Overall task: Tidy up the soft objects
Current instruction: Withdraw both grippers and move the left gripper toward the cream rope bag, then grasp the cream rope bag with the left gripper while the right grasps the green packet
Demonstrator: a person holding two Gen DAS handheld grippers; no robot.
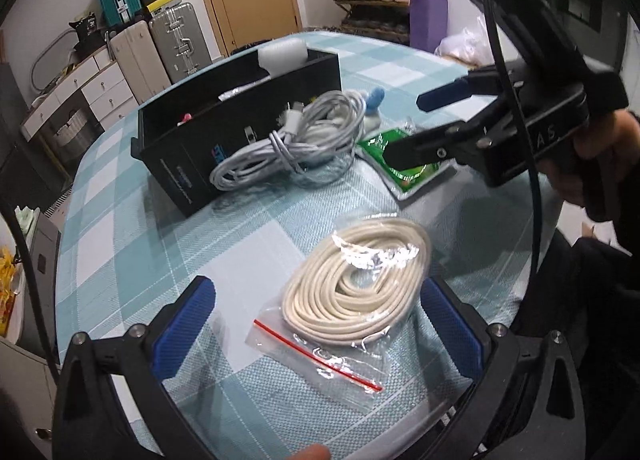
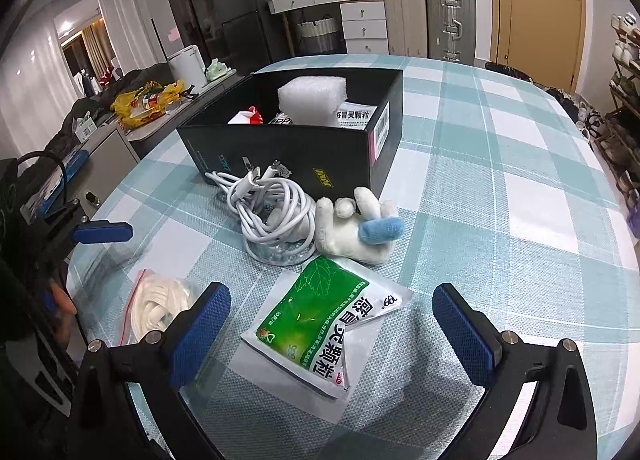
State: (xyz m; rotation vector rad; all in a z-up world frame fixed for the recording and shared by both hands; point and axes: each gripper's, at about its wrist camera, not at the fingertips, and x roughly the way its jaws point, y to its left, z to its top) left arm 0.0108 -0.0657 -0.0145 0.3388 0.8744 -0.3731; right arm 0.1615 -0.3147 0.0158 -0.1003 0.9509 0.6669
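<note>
Four soft things remain outside the black box (image 2: 296,148): bagged cord (image 1: 356,292) between the spread left gripper (image 1: 316,324), green sachet (image 2: 320,324) before the spread right gripper (image 2: 332,328), white cable (image 2: 272,212) and plush toy (image 2: 356,228) near the box.

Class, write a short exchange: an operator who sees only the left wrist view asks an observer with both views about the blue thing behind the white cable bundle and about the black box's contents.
Operator: What is the blue thing behind the cable bundle?
Observer: It is part of a white plush toy lying beside the bundle.
Operator: What is in the black box besides the foam block?
Observer: A printed sachet and a red and white item.
</note>
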